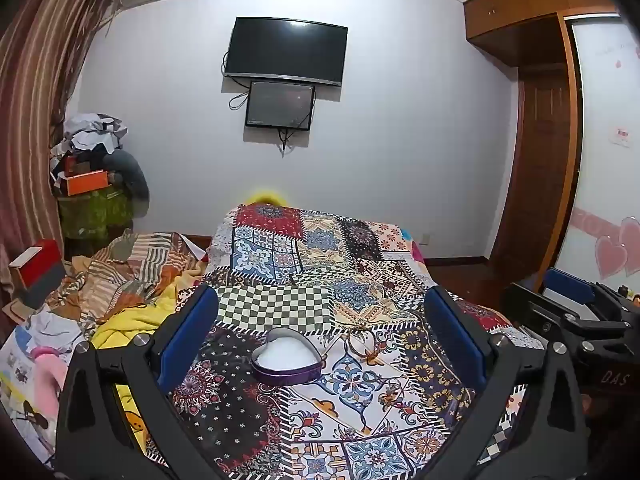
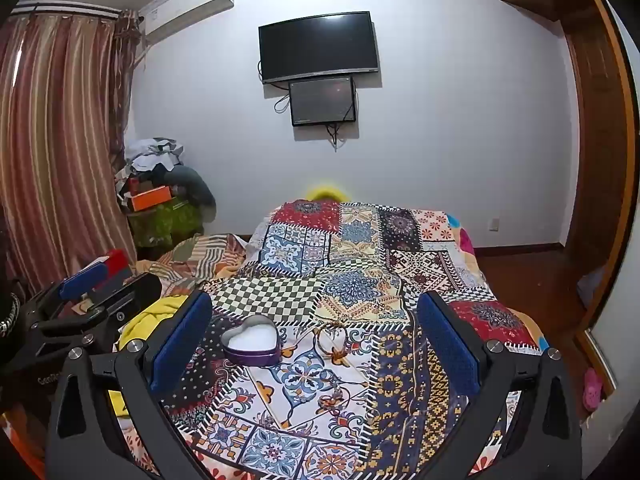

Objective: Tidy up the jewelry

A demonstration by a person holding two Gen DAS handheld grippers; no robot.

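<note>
- Nearest, the left gripper [image 1: 320, 332] is held wide open above the patchwork cloth [image 1: 360, 420], its blue-padded fingers [image 1: 188, 336] spread to either side of the scene and nothing caught between them.
- Likewise, the right gripper [image 2: 316, 340] is seen fully spread, with blue pads [image 2: 448, 344] well apart and nothing gripped.
- Between the left gripper's fingers, a purple heart-shaped box [image 1: 287, 360] is shown lying open on the cloth, its white lining exposed; in the right wrist view the same box [image 2: 250, 340] sits left of centre, near the left pad.
- Just to the right of the box, thin bangle rings [image 2: 332, 340] are seen resting on the cloth, hard to separate from the busy print; they appear in the left wrist view too [image 1: 360, 340].
- At the left, rumpled striped bedding [image 1: 132, 268] and a yellow sheet [image 1: 128, 320] are heaped beside the cloth, with a red box [image 1: 36, 264] at the far left edge.
- Farther off, a pile of clothes [image 2: 160, 168] is stacked against striped curtains [image 2: 60, 140].
- On the far wall, a dark television [image 2: 318, 46] is mounted above a smaller screen [image 2: 322, 100], with an air conditioner [image 2: 188, 8] high at the left.
</note>
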